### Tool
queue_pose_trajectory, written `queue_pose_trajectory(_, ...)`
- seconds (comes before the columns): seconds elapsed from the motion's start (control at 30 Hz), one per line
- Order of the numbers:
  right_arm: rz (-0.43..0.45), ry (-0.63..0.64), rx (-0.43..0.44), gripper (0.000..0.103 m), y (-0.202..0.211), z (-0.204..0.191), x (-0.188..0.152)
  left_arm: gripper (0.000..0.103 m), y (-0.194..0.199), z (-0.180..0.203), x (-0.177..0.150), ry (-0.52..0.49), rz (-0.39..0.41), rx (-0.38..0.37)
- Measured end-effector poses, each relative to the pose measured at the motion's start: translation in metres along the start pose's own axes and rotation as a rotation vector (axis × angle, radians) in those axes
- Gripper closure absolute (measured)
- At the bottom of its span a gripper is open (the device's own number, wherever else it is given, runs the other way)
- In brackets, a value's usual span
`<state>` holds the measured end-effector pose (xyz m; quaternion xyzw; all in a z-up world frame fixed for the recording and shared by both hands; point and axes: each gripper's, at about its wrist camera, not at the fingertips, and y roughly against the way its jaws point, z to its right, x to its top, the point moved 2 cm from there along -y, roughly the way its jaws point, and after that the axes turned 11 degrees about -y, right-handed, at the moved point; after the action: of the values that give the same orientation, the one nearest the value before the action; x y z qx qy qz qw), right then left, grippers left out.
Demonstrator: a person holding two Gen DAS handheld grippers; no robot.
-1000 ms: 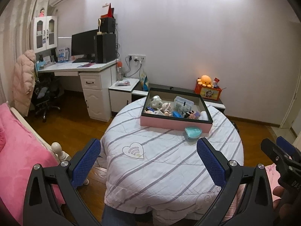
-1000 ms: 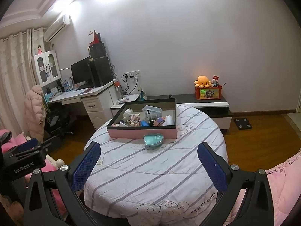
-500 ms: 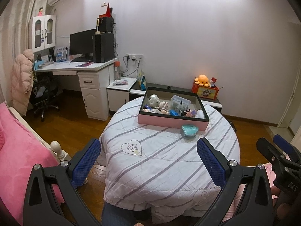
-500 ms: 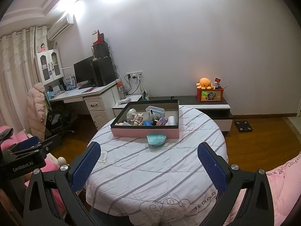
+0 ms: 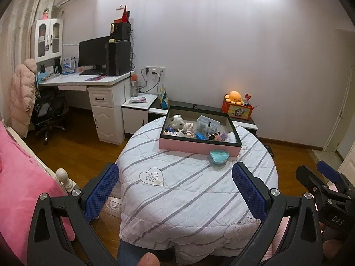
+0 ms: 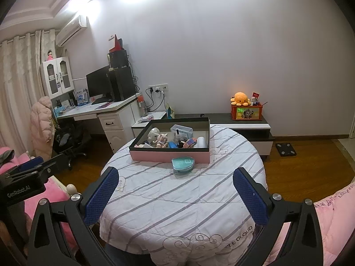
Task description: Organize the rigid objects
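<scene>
Hovering well short of the round desk [image 6: 177,210], left gripper [image 5: 175,184] and right gripper [image 6: 176,188] both have fingers spread wide, empty. Teal heart case [image 6: 183,165] sits ahead between right fingers, just before pink tray [image 6: 169,156]; approach low, centre it, then close.

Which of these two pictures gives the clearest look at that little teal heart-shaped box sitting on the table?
The right wrist view. The teal heart-shaped box sits near the centre, with its lid and side both visible, just in front of the pink tray. The left wrist view shows the same box further right, smaller and at an angle.
</scene>
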<state>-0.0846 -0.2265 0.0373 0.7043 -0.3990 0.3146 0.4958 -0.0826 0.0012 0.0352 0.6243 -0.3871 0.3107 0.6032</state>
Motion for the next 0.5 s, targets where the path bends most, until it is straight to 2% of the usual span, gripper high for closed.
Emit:
queue_pose_trajectory(0.33,-0.002,0.003,0.0,0.0,-0.001,0.0,0.0,0.0,0.002,-0.003,0.002,0.009,0.018,0.002)
queue_pose_trajectory(0.5,-0.006,0.004,-0.003,0.0,-0.002,0.005,0.001,0.0,-0.004,-0.01,0.0,0.031,0.001,-0.005)
